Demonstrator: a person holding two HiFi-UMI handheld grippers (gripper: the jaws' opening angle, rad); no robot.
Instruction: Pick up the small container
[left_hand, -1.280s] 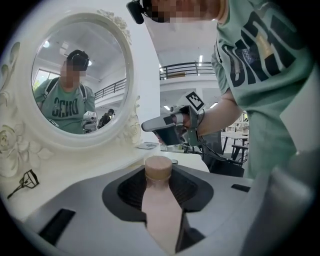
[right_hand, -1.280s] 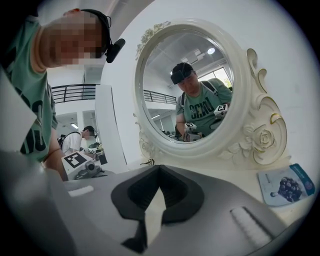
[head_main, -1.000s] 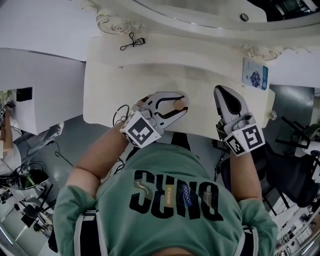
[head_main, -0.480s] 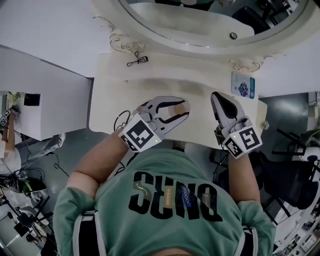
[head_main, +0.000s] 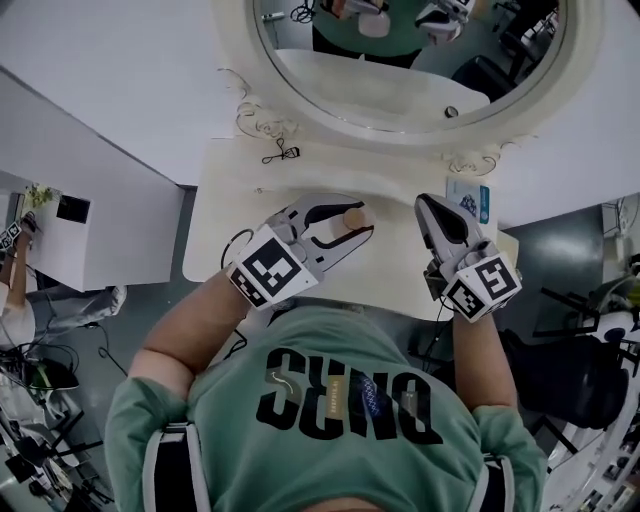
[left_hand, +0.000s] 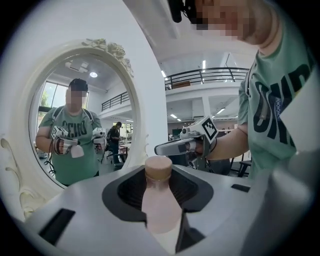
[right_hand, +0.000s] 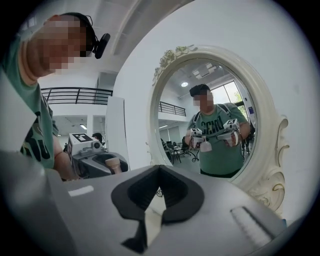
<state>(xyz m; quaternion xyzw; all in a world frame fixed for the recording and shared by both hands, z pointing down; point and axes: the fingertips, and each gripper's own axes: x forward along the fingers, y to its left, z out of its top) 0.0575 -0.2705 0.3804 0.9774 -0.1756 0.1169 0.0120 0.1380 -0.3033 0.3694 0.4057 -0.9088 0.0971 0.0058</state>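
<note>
Left tool (head_main: 362, 220) clamped small container (left_hand: 159, 197) by its body, over table (head_main: 400, 270), right tool (head_main: 427, 204) jaws stood together, empty.

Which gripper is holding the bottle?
The left gripper: its jaws clamp a small pink bottle with a tan cap. The right gripper holds nothing.

Three cameras: one overhead, two riding the jaws, all meeting at the mirror (head_main: 400, 90).
My head view sits above the person and looks steeply down, with the mirror at 12 o'clock, the table (head_main: 235, 225) mid-frame and the shirt (head_main: 340, 400) at 6. The left gripper view looks out close along its own jaws, roughly level, with the mirror at 9 o'clock and the right gripper (left_hand: 157, 149) near centre toward 4. The right gripper view does likewise, with the mirror at 3 o'clock and the left gripper (right_hand: 117, 164) at 8.
</note>
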